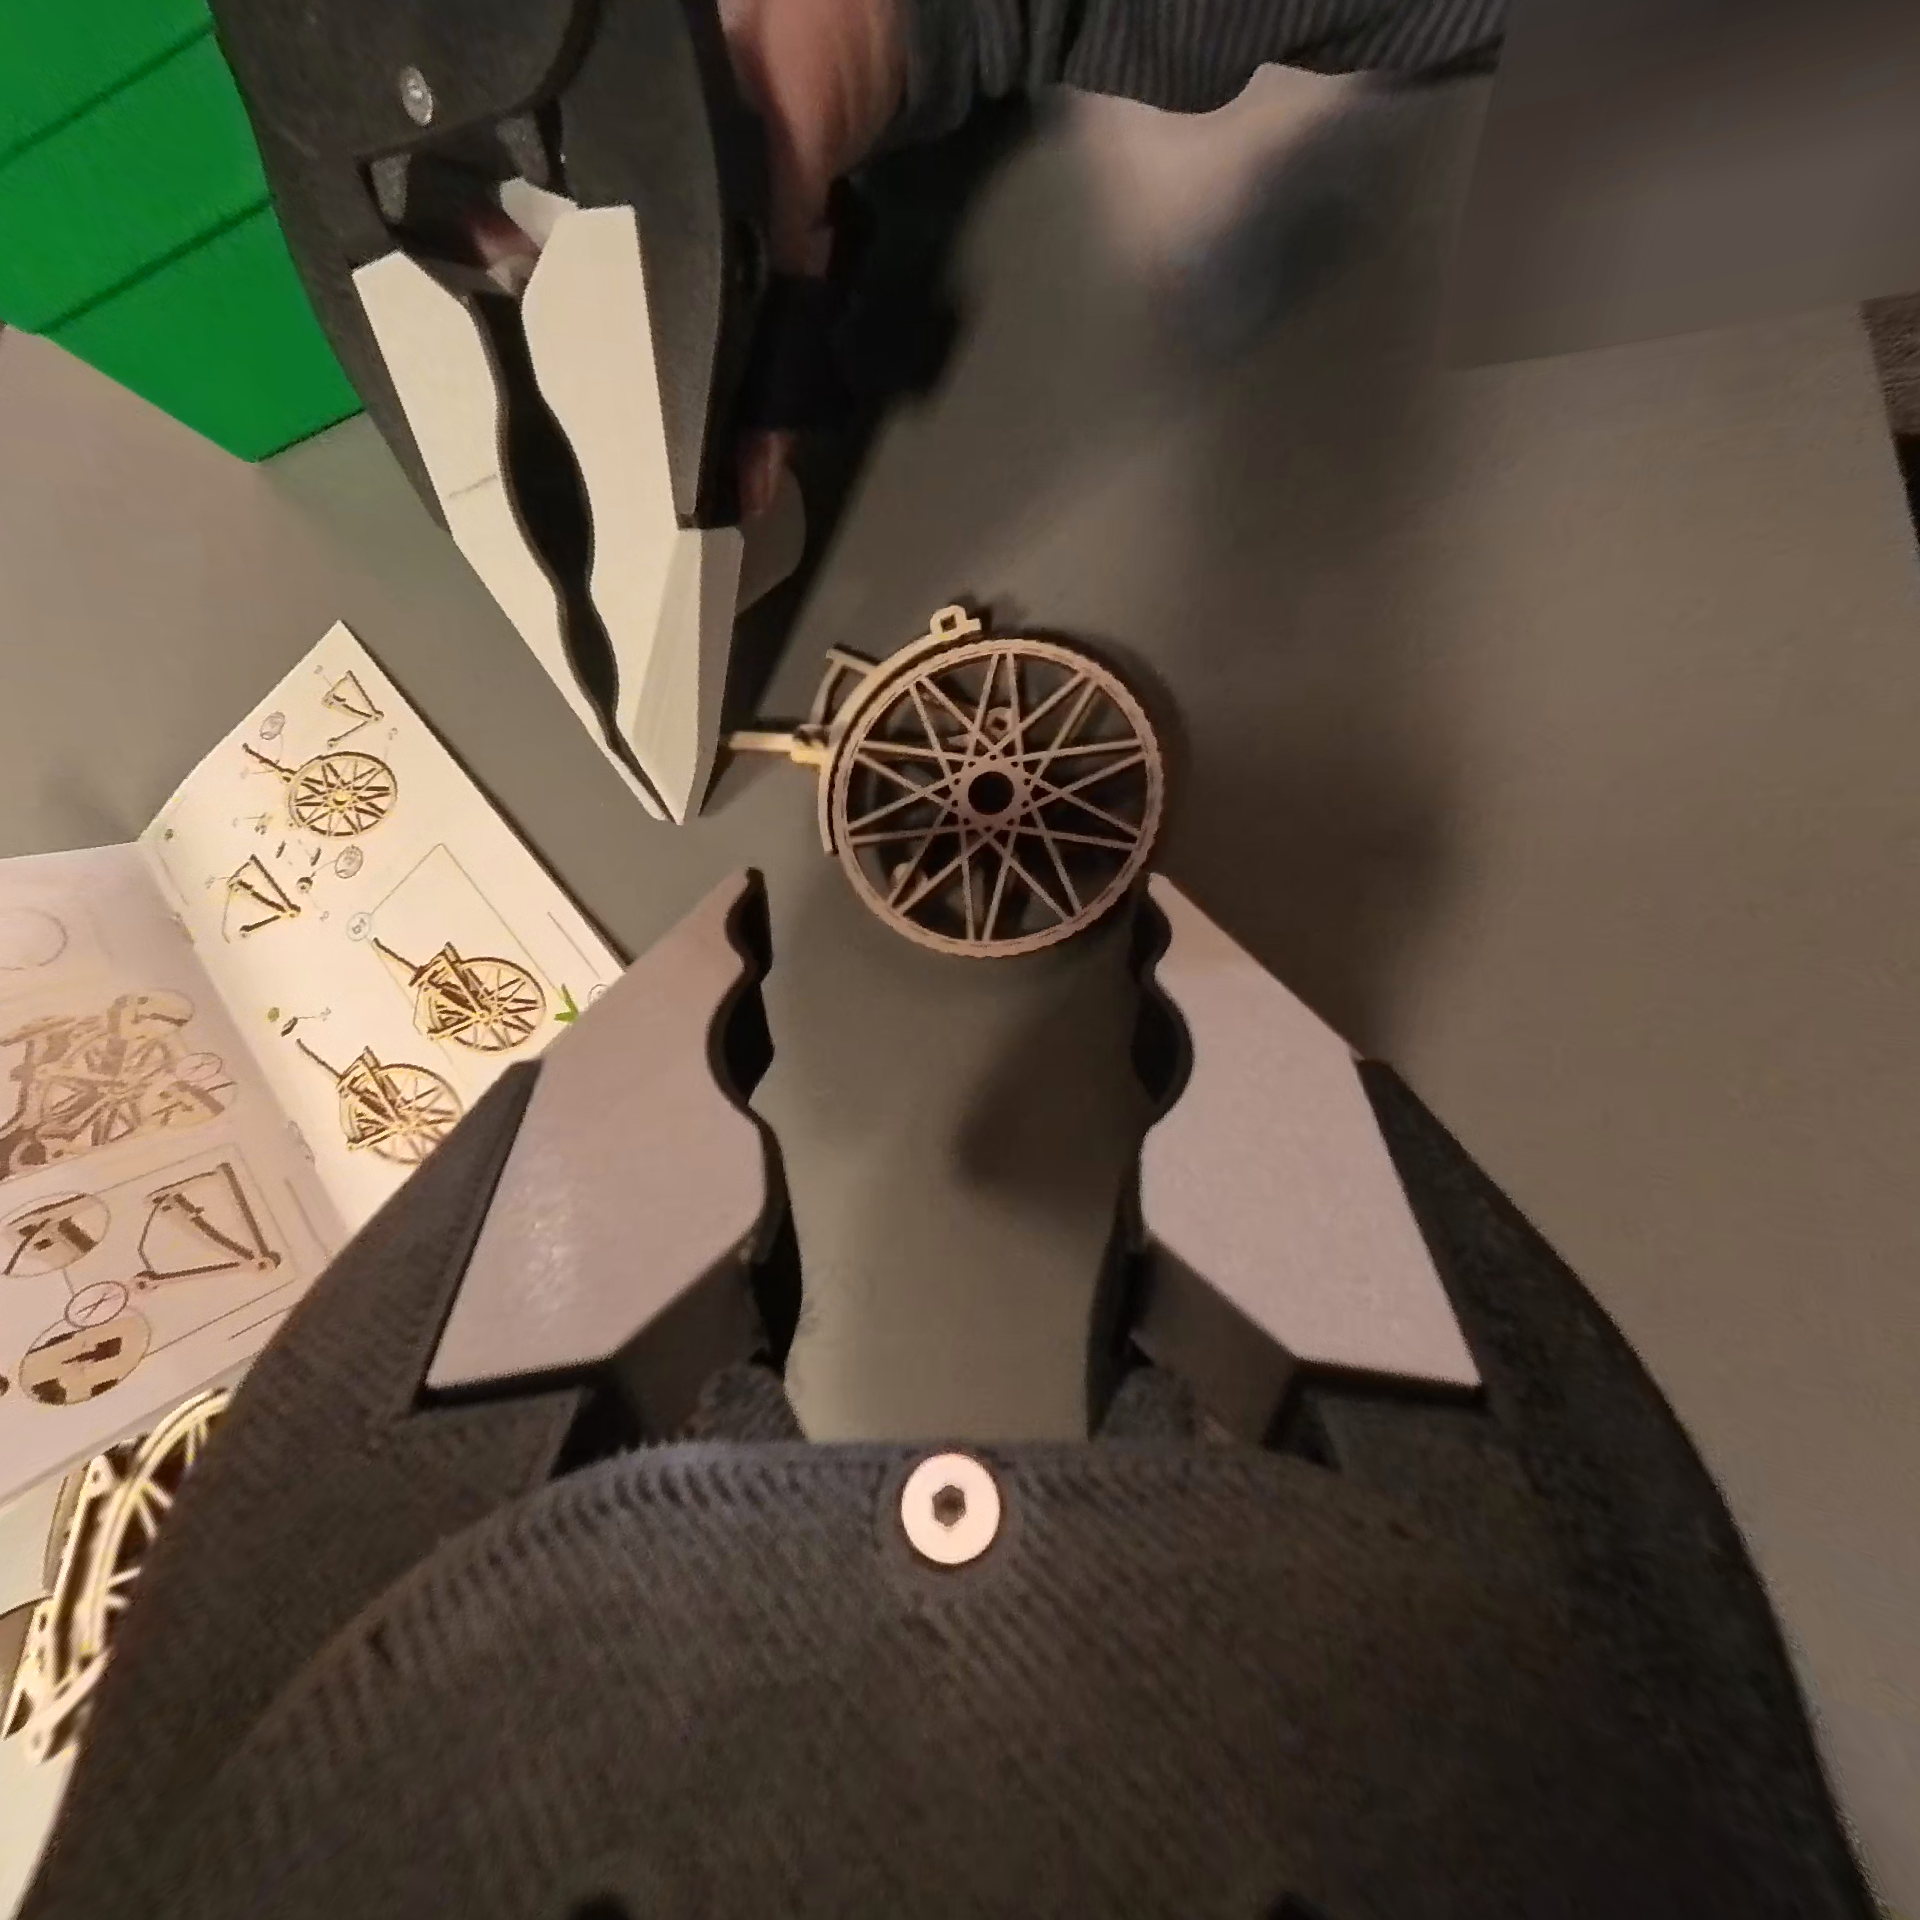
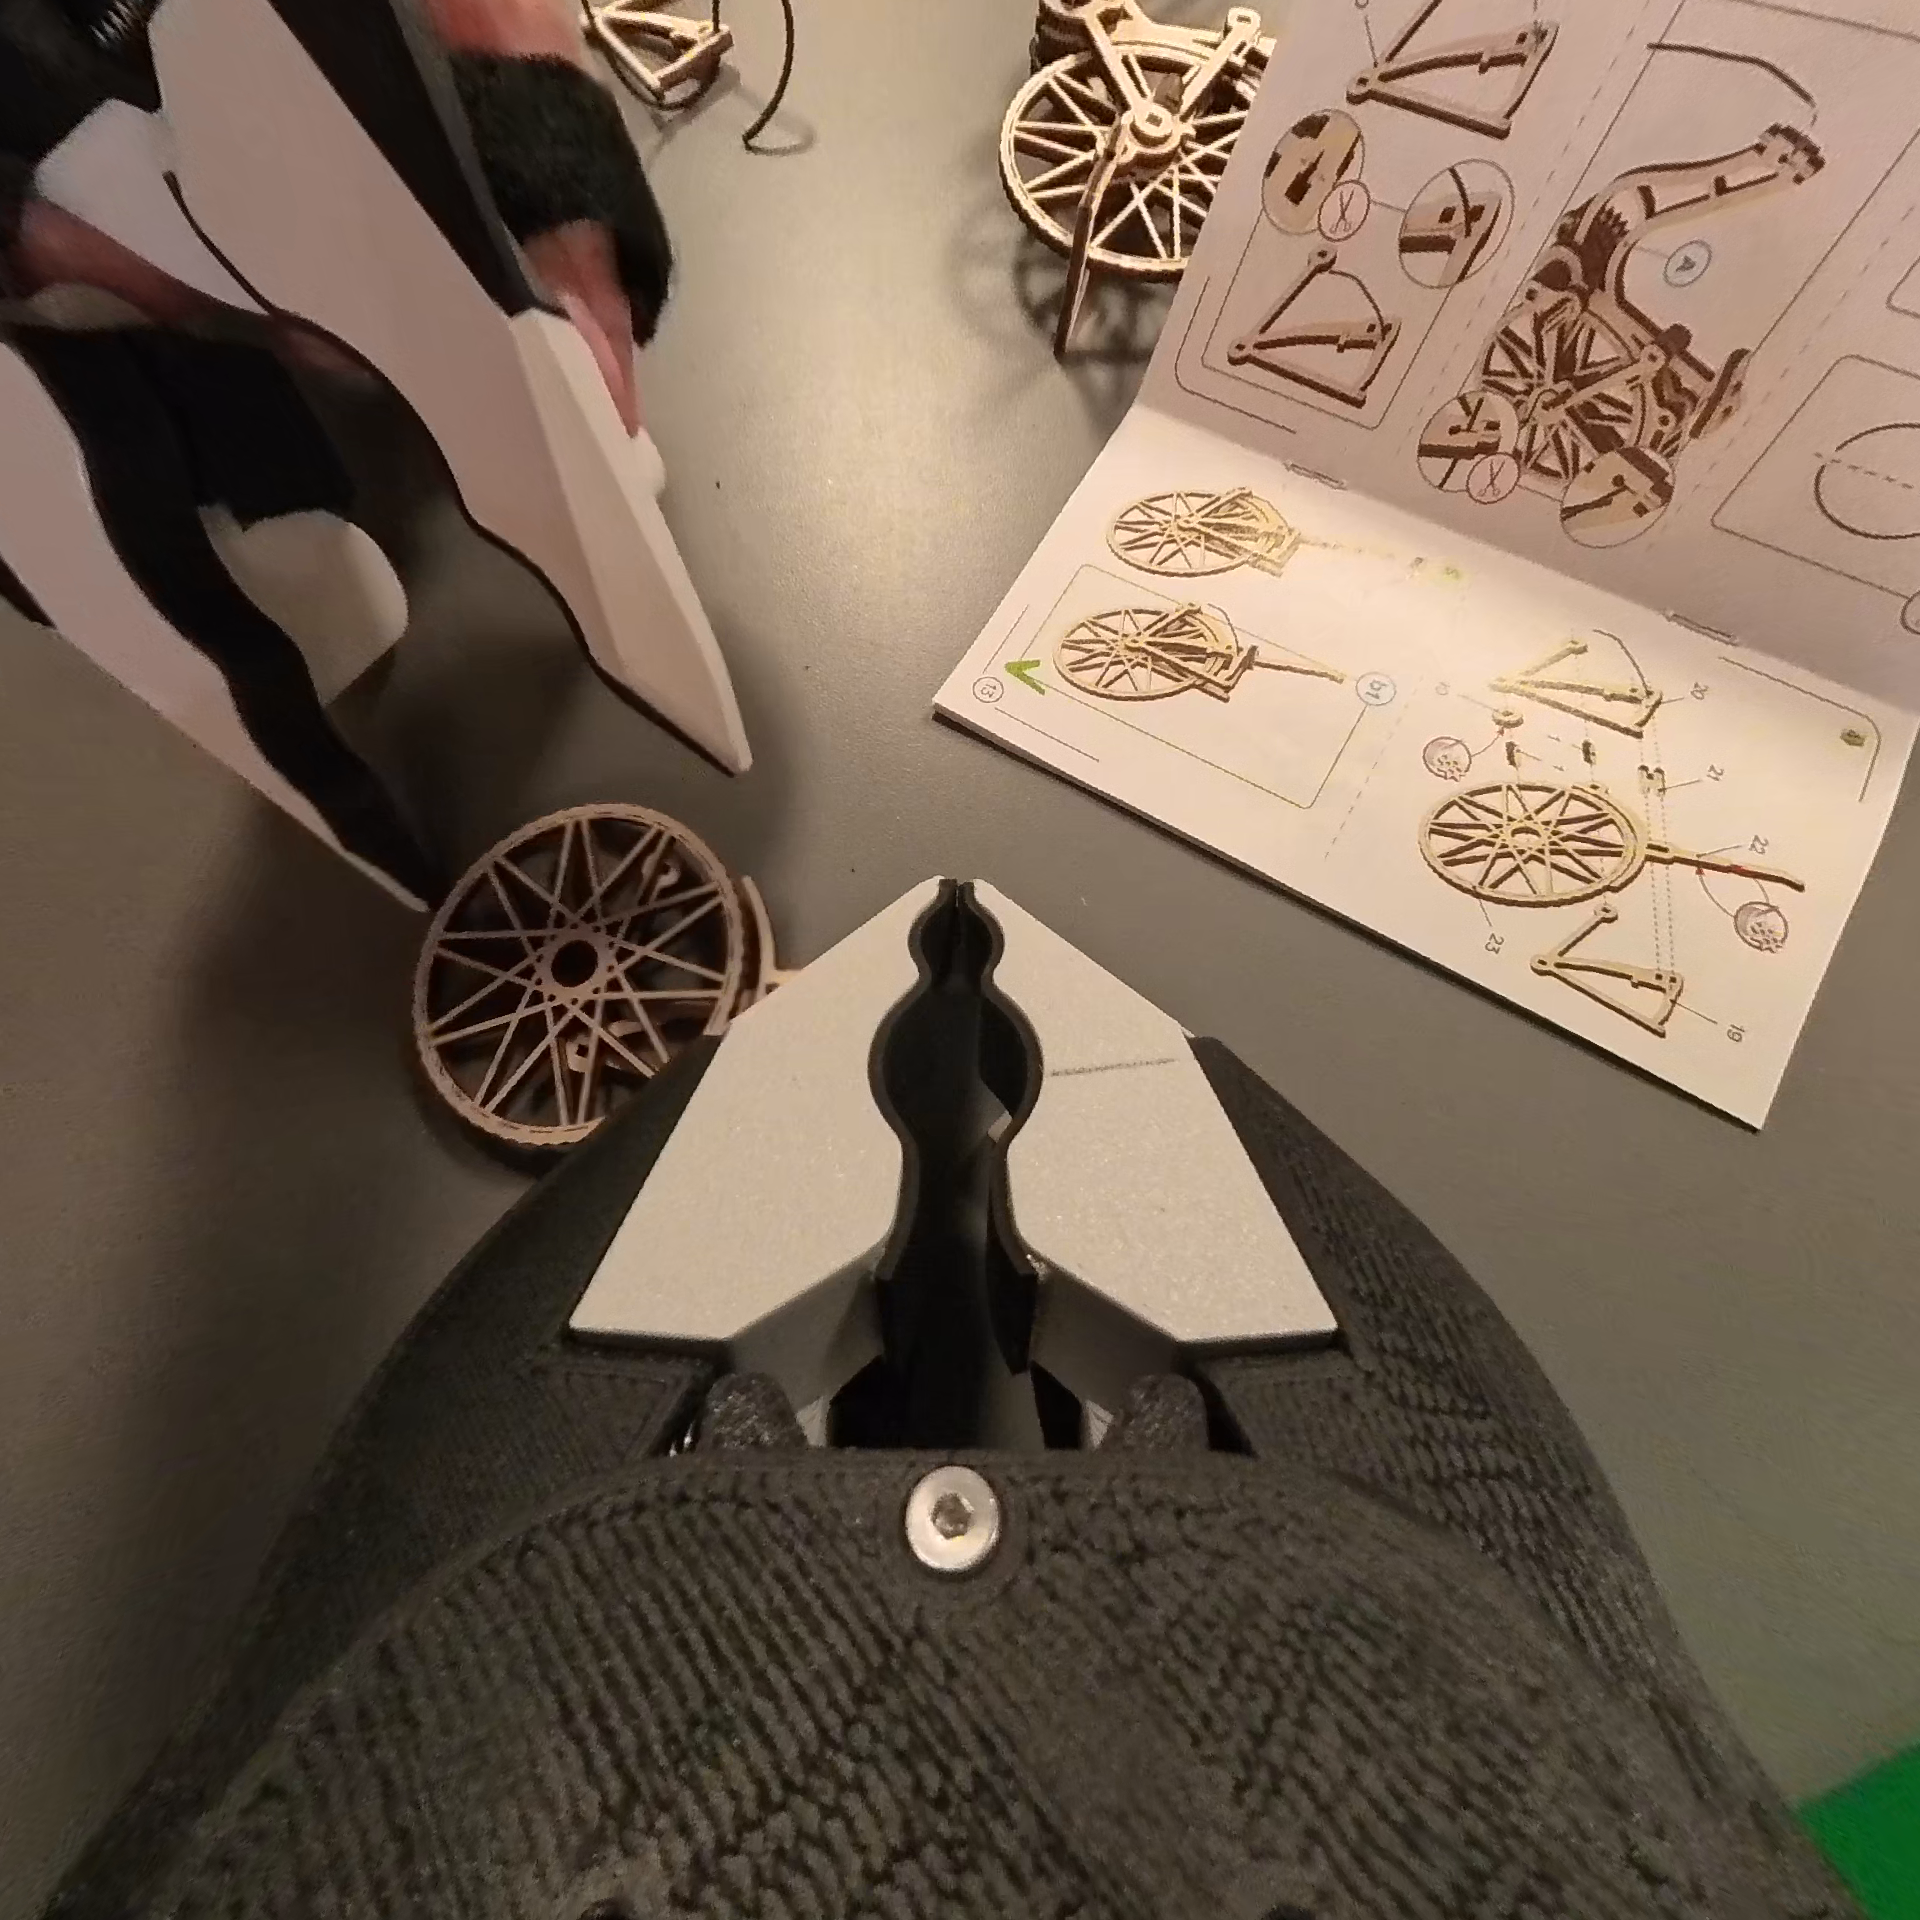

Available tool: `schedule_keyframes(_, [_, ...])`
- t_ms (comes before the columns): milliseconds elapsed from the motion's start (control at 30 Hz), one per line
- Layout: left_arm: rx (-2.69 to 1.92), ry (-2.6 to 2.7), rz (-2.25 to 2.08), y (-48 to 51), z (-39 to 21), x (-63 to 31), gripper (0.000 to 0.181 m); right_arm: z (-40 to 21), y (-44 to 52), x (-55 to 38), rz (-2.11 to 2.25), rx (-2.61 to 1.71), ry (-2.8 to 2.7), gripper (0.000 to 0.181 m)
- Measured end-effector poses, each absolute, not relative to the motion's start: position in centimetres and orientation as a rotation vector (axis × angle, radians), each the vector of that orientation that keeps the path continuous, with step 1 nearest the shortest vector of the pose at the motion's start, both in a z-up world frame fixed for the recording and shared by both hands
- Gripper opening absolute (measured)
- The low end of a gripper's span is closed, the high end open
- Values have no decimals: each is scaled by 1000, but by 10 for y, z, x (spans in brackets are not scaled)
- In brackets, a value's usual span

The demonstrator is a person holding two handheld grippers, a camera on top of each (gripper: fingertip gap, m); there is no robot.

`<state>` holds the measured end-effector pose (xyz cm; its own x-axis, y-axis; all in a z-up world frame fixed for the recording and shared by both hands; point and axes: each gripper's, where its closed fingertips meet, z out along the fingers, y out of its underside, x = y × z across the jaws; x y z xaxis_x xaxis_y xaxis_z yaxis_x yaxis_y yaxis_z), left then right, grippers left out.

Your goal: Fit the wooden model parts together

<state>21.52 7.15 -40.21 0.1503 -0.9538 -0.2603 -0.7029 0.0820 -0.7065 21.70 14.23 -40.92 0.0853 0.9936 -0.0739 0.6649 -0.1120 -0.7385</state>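
Observation:
A wooden spoked wheel assembly (image 1: 992,795) with a thin stick (image 1: 764,740) jutting from its side lies flat on the grey table. My left gripper (image 1: 951,883) is open and empty, its fingertips just short of the wheel's near rim. My right gripper (image 1: 681,805) comes in from the upper left, shut, its tip beside the stick's end. In the right wrist view my right gripper (image 2: 956,885) is shut with nothing visible between its tips. The wheel (image 2: 577,977) lies to its left, partly behind one finger. The open left gripper (image 2: 577,831) hovers over the wheel.
An open instruction booklet (image 1: 260,1039) lies left of the wheel and shows in the right wrist view (image 2: 1455,623). A partly built wooden model (image 2: 1122,187), a small wooden frame (image 2: 655,52) and a dark cord (image 2: 769,114) lie beyond. Green boxes (image 1: 135,208) stand at the back left.

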Motion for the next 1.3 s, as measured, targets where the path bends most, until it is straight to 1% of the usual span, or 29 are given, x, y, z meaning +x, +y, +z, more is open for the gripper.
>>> schedule_keyframes(333, [-1670,1612,-364,76,-400,210,67,-409,142,217,810,-1839,-1627,0])
schedule_keyframes(367, [-1679,1595,-382,77,-399,210,68,-409,142,217,811,-1840,-1626,0])
schedule_keyframes(467, [-1725,1542,-506,71,-396,216,82,-409,142,217,813,-1842,-1625,0])
schedule_keyframes(500, [-1726,1545,-521,70,-397,217,84,-409,142,217,813,-1842,-1625,0])
schedule_keyframes(933, [-1656,1581,-218,98,-396,194,74,-409,142,217,818,-1846,-1621,0])
schedule_keyframes(1300, [-1602,1528,-118,110,-394,194,68,-409,142,217,838,-1852,-1609,0])
